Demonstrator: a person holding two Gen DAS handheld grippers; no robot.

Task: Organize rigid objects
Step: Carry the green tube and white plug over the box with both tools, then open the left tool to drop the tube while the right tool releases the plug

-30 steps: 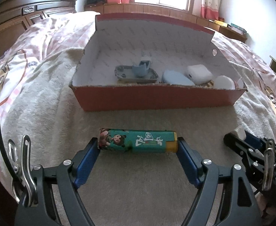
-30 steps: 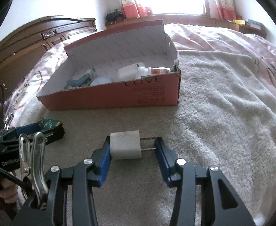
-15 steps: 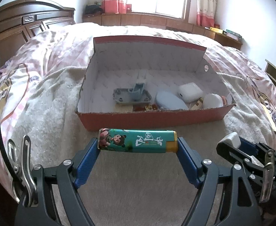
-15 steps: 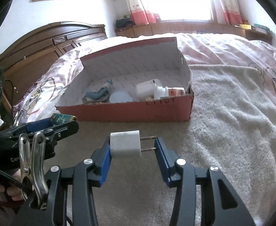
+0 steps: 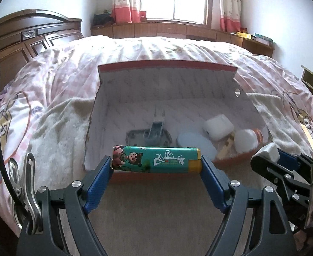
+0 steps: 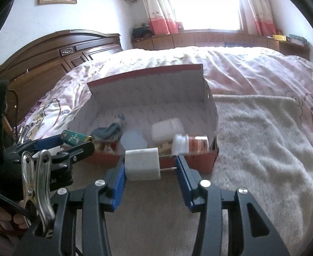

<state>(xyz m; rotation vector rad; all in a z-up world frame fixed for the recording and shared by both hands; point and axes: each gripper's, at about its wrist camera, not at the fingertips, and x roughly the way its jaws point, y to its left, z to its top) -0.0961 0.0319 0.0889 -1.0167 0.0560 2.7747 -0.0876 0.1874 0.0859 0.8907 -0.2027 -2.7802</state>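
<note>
My left gripper (image 5: 156, 166) is pinching a teal lighter (image 5: 155, 159) end to end between its blue pads, holding it crosswise and level. The lighter carries a cartoon figure and white characters, with a yellow band at its right end. From the left wrist view it hangs in front of the near wall of the red cardboard box (image 5: 167, 69), clear of the beige towel (image 5: 156, 213) below.

My right gripper (image 6: 151, 166) is clamped on a white plug adapter (image 6: 142, 163): the left pad presses the white body, and the two metal prongs reach across to the right pad. It also hangs in the air just in front of the box's near wall.

The two grippers sit side by side; each shows at the edge of the other's view.

The box lies open on the bed, its lid standing up behind. Inside I see a grey-blue toy boat (image 5: 151, 135) toward the left, a pale blue oval case (image 5: 193, 144) in the middle, a white earbud case (image 5: 218, 127) behind it, and a white-capped bottle (image 6: 189, 144) lying on its side at the right end. Something tan lies between the cases, but I cannot tell what it is.

A pink patterned quilt (image 5: 167, 49) covers the bed beyond the towel, with a dark wooden headboard (image 6: 49, 64) to the left.
</note>
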